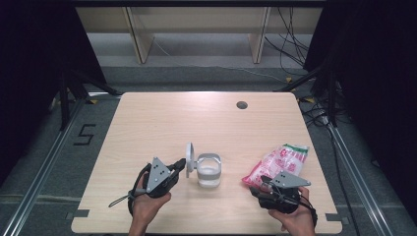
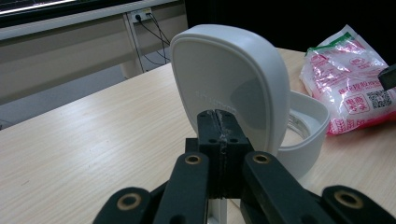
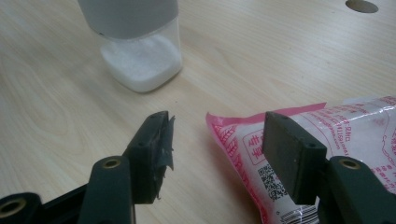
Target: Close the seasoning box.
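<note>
A clear container point(image 1: 209, 172) with a white collar holds white grains point(image 3: 140, 70) and stands near the table's front middle. Its white flip lid point(image 1: 190, 160) stands upright on the left side, and my left gripper point(image 1: 181, 164) is shut on the lid's lower edge point(image 2: 224, 74), with the jaws point(image 2: 223, 126) pressed together there. A pink and white printed bag point(image 1: 278, 162) lies at the front right. My right gripper point(image 1: 263, 184) is open at the bag's near corner: that corner point(image 3: 243, 140) lies between the jaws point(image 3: 217, 123), with one pad over the bag and the other apart from it.
The wooden table point(image 1: 162, 118) has a round cable hole point(image 1: 241, 104) at the back right. Its front edge is close to both hands. Beyond the far edge are wooden shelf legs point(image 1: 140, 44) and floor cables point(image 1: 295, 49).
</note>
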Motion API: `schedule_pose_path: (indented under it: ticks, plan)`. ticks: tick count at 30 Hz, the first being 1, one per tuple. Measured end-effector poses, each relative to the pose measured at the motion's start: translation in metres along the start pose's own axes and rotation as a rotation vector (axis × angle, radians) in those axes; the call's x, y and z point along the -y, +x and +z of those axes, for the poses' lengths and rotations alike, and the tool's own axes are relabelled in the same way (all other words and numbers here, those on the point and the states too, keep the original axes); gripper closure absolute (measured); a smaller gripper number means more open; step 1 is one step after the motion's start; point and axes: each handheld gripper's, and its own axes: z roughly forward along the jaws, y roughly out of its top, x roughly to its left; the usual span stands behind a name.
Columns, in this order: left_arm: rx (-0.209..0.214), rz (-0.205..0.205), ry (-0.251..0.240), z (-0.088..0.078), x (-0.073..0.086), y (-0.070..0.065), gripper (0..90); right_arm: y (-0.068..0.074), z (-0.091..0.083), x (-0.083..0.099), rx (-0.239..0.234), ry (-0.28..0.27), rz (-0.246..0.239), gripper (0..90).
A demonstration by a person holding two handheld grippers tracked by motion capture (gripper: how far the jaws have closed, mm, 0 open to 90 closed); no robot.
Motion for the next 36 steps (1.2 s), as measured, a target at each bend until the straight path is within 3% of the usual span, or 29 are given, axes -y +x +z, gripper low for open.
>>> schedule_pose_path:
  ticks: [6,10,11,22,29,32,33,36]
  plan:
    - [0.002,0.012,0.009,0.001,-0.003,-0.002,89.1,0.003,0.0,0.001,0.0,0.007,0.027,42.6]
    - [0.004,0.017,0.004,0.002,-0.005,-0.004,89.1,0.002,0.001,0.001,0.0,0.003,0.014,42.1]
    - [0.006,0.02,0.001,0.003,-0.005,-0.005,89.1,0.0,0.001,0.001,-0.005,-0.002,-0.008,41.6]
    - [0.024,0.029,-0.005,0.006,-0.01,-0.011,89.0,0.002,0.002,0.0,-0.003,-0.003,0.005,40.4]
    - [0.051,0.04,-0.006,0.011,-0.012,-0.019,88.9,0.002,0.002,0.0,-0.042,0.013,0.006,40.4]
    - [0.059,0.065,-0.014,0.014,-0.013,-0.022,88.8,0.002,0.002,0.0,-0.022,0.008,0.001,40.4]
    - [0.061,0.047,-0.006,0.014,-0.012,-0.023,88.8,0.003,0.002,0.0,-0.023,0.009,0.005,40.5]
    - [0.068,0.061,-0.013,0.015,-0.013,-0.024,88.3,0.003,0.002,0.0,-0.028,0.007,0.005,40.5]
